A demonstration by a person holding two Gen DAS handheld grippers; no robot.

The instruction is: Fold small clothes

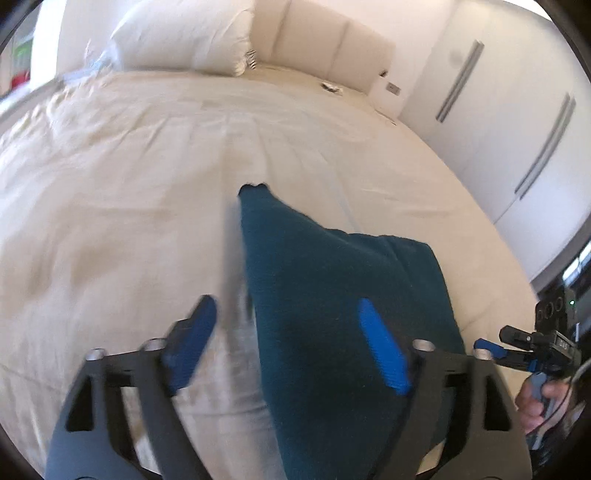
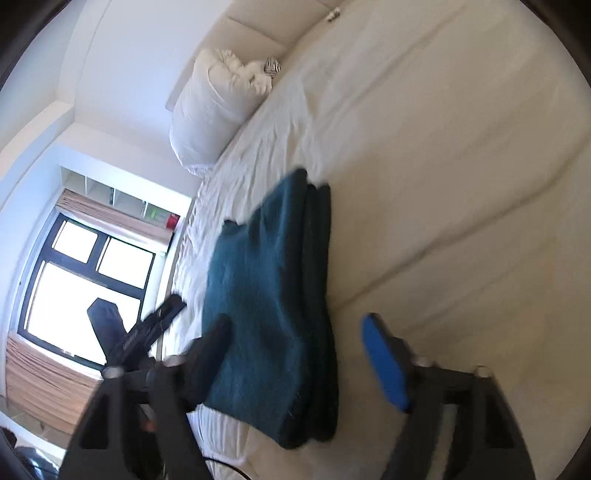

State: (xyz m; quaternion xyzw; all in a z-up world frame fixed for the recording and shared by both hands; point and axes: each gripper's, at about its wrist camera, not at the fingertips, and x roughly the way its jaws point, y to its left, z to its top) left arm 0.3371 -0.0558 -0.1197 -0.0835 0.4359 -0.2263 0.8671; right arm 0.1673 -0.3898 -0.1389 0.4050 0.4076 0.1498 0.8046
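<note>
1. Left wrist view: the left gripper (image 1: 286,345) hangs spread wide over the cloth (image 1: 332,295), gripping nothing.
2. Right gripper (image 2: 295,363) is likewise released.
3. Pressing the stacked edges flat and square would finish this fold well.
4. Dark teal, thick, seemingly folded in layers, it lies on the bed (image 1: 129,184).

We see bare bed sheet (image 1: 129,192) open on every side of the folded teal cloth (image 1: 332,288), wide enough to pass. Beyond the cloth, the white pillow (image 1: 184,33) and padded headboard (image 1: 321,40) close off the far edge. The wardrobe doors (image 1: 517,110) wall in the cloth's right side.
</note>
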